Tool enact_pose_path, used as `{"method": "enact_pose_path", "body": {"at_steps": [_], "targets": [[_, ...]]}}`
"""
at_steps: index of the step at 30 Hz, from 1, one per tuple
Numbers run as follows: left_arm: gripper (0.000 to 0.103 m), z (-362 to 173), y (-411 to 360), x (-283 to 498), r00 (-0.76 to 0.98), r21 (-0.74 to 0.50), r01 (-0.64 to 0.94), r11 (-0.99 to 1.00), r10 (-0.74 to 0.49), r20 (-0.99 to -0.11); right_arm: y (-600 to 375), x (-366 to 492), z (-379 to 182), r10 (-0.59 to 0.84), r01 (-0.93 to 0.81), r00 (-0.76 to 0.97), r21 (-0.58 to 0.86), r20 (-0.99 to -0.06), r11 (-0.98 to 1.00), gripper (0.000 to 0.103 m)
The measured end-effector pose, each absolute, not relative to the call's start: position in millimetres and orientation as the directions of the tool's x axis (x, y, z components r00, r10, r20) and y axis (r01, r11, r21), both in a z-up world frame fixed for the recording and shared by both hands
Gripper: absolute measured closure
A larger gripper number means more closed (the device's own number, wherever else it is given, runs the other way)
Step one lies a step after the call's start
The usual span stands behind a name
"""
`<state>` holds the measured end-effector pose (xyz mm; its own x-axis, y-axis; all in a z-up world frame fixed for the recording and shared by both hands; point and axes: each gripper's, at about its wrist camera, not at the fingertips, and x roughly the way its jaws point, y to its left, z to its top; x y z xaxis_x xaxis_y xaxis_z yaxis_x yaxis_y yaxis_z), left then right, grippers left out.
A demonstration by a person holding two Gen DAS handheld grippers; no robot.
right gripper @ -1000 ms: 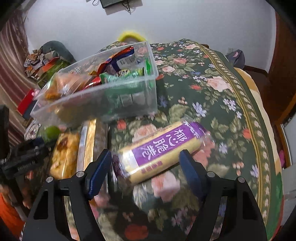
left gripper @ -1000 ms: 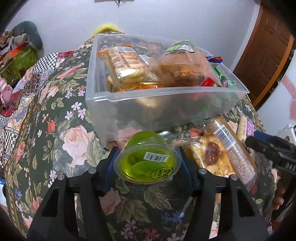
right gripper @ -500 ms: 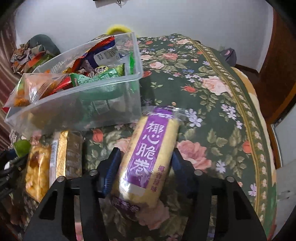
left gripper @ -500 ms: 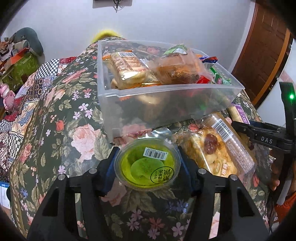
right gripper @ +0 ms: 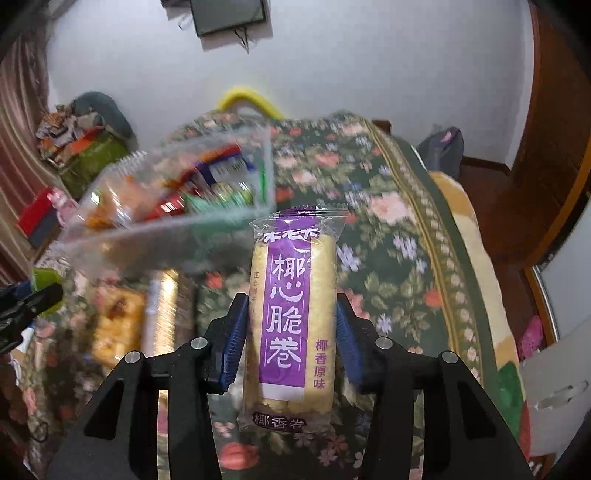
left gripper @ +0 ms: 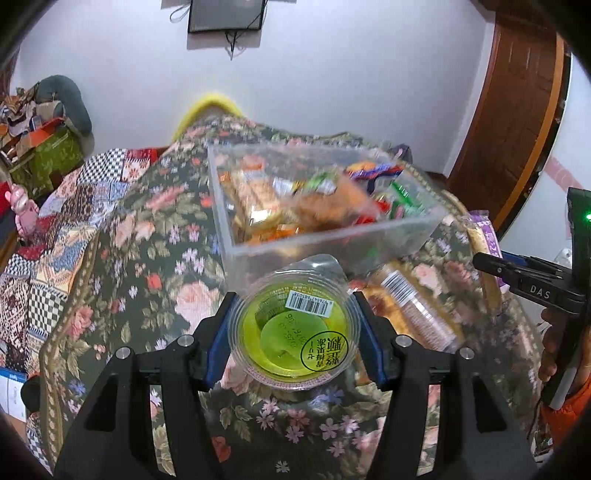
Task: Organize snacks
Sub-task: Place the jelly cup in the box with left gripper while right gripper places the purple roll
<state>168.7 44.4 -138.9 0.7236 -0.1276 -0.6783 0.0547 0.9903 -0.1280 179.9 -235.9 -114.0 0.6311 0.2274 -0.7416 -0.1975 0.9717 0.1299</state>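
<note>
Left wrist view: the left gripper [left gripper: 294,334] has its blue-padded fingers [left gripper: 218,338] clamped on a round clear plastic cup of green jelly [left gripper: 294,332], foil lid with barcode facing the camera, held above the dark floral quilted cover [left gripper: 147,236] of the bed. Just beyond the cup stands a clear rectangular plastic bin [left gripper: 332,240], motion-blurred and filled with mixed snack packets. A clear-wrapped pack of brown pastries [left gripper: 413,314] lies on the cover to the right of the cup. Behind is a white wall with a dark framed screen [left gripper: 225,14], a brown wooden door [left gripper: 517,110] at right, and a checked patchwork blanket [left gripper: 74,206] at left.

Right wrist view: the right gripper [right gripper: 290,332] squeezes a long purple-and-yellow packet of coconut egg rolls [right gripper: 293,317] between both pads, the packet standing upright above the cover. The bin [right gripper: 166,236] sits to the upper left, blurred.
</note>
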Motion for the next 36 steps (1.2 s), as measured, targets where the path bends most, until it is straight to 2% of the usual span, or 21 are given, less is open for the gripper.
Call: {"method": "enact_pose_path", "body": {"at_steps": [8,17,30,36], "targets": [[0.044,-102,41,183,0.771,-0.130,0.069,0.989,-0.135,-0.622,-205,196,-77,0.296,-0.271,0.679,0.145,-0.672,0.952,0.061],[0.044,-89,46,221,0.787,-0.138,0.065,0.988,-0.136,-0.602,-173,226,-64,0.321,-0.320,0.708,0.119,-0.629,0.940,0.061],[0.044,-101,65,290,0.767,-0.162,0.009,0.987,-0.111,-0.633,-137,278,-85,0.351,-0.367,0.647,0.127,-0.677,0.922,0.061],[0.044,-108,61,305,0.763,-0.123,0.008,0.992,-0.086,-0.640,-123,285,-97,0.345,-0.390,0.627,0.102,-0.698,0.915,0.061]]}}
